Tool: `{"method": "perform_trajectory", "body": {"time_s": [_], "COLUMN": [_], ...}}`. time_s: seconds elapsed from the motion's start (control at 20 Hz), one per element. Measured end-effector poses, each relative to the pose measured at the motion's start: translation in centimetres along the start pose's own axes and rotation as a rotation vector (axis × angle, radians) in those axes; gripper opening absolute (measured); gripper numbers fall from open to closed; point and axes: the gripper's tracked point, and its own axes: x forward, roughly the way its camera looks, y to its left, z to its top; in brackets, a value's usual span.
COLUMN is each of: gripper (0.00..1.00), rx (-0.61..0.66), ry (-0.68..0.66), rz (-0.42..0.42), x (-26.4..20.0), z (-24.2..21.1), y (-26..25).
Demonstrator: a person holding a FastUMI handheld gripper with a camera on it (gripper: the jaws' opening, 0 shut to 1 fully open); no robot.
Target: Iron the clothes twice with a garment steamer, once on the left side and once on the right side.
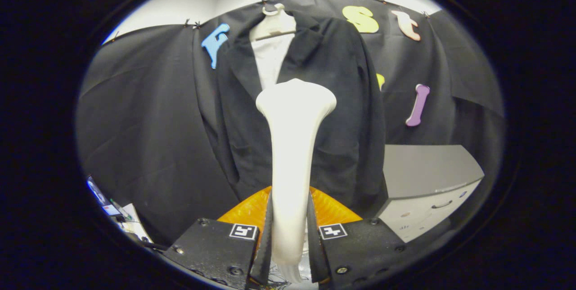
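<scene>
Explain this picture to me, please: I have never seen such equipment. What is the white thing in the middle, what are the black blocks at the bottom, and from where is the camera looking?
The camera sits on a hand-held tool, a gripper with two fingers that a person carries. It looks forward along those fingers, so they appear as the two black blocks at the bottom.

The tall white thing between them is a garment steamer. Both fingers press on its handle from the sides, so the gripper is shut on it. Its wide head points up and forward.

Just beyond the steamer head hangs a dark jacket with a white shirt inside, on a pale hanger against the black cloth wall. The steamer seems not to touch the jacket yet, though I cannot be sure.

Beside the jacket stands a grey cabinet with a drawer handle.
</scene>
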Motion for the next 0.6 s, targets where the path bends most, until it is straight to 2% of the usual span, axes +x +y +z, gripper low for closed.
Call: {"method": "perform_trajectory", "body": {"time_s": [0.35,0.6], "gripper": [0.37,0.37], "rx": [-0.070,-0.119], "ry": [-0.102,-0.114], "rz": [0.105,0.149], "x": [1.9,4.3], "z": [6.2,7.8], "y": [8.4,13.3]}}
